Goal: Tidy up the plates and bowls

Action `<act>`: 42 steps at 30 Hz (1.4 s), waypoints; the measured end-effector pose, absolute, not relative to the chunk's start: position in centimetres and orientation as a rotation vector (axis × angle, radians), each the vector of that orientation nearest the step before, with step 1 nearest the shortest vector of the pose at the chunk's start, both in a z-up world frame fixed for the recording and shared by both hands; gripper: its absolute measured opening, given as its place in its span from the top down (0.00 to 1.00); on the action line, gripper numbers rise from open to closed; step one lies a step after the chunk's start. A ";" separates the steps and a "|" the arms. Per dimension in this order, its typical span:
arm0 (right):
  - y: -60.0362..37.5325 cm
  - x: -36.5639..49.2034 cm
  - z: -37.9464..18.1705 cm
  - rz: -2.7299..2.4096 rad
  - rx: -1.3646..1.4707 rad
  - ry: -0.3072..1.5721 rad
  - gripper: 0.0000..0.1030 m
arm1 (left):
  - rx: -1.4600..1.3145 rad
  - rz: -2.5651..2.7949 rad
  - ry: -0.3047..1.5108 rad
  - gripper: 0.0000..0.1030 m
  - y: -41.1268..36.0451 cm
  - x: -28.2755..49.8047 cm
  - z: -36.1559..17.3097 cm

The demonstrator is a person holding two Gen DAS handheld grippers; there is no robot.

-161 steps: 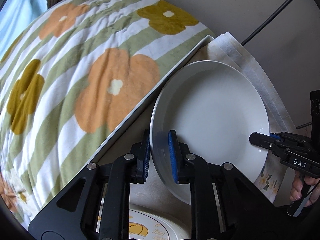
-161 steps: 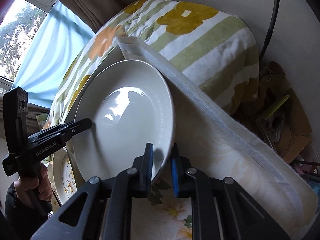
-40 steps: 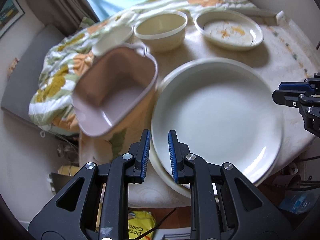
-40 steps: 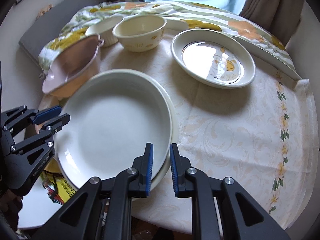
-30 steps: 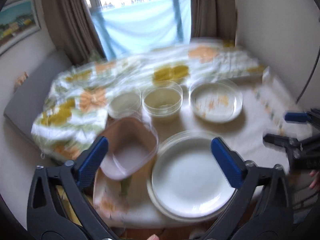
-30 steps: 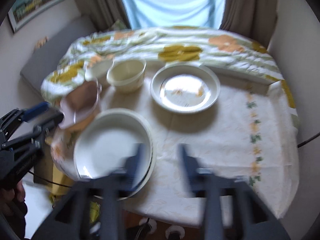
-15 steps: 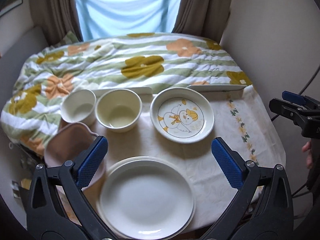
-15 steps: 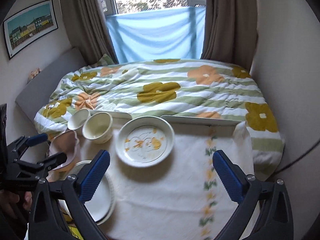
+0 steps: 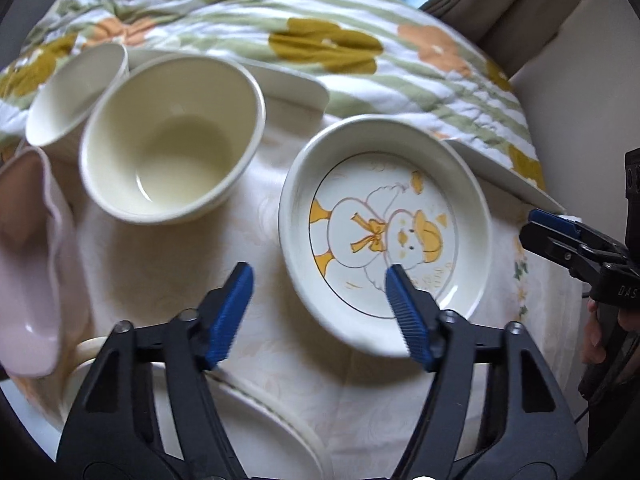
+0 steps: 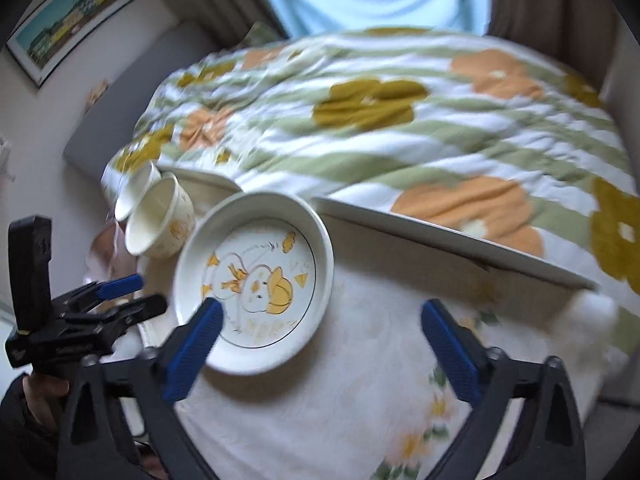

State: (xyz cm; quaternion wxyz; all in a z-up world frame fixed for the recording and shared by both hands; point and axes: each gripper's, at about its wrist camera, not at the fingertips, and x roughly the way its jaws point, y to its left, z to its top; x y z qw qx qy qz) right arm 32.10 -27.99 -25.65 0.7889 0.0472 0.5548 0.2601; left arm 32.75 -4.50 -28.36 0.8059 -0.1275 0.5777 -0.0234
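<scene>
Cream ceramic sets the tone: a duck plate [image 9: 386,236], a shallow cream dish with a yellow-capped duckling painted in its well, lies flat on the pale floral tablecloth [image 9: 256,248] that covers the desk. Its far rim sits close to the desk's back edge, where a striped quilt [image 10: 400,120] with orange and mustard flowers lies on the bed beyond.

Left of the plate, seen from the left wrist view, stands a cream bowl [image 9: 172,144], upright and apart from the plate. A smaller white cup-like bowl [image 9: 76,92] stands just behind it, their sides very near or touching; I cannot tell which. A pink dish [image 9: 28,272] sits at the left edge of the desk, blurred. Near the bottom of that view the rim of a large white plate [image 9: 276,408] shows, partly hidden by the gripper's frame.

The left hand-held gripper [image 9: 320,312] hangs over the near-left rim of the duck plate, its jaws closing; one blue pad stands over the plate's well and the other over bare cloth, neither pressing the rim. The right hand-held gripper [image 10: 320,344] has its jaws closing too, spread wide over the plate's near-right edge and the cloth, gripping nothing.
</scene>
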 end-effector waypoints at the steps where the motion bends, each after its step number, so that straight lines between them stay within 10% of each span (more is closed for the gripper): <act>1: -27.7 32.5 -26.4 0.577 0.096 1.208 0.27 | -0.280 -0.038 1.249 0.44 -4.6 33.0 -29.1; 19: -25.4 35.1 -30.8 0.719 0.046 1.261 0.85 | -0.297 0.034 1.258 0.83 -4.6 34.3 -31.0; 42: -26.4 31.3 -24.2 0.620 0.091 1.113 0.86 | -0.199 -0.089 1.132 0.83 -4.7 31.4 -23.1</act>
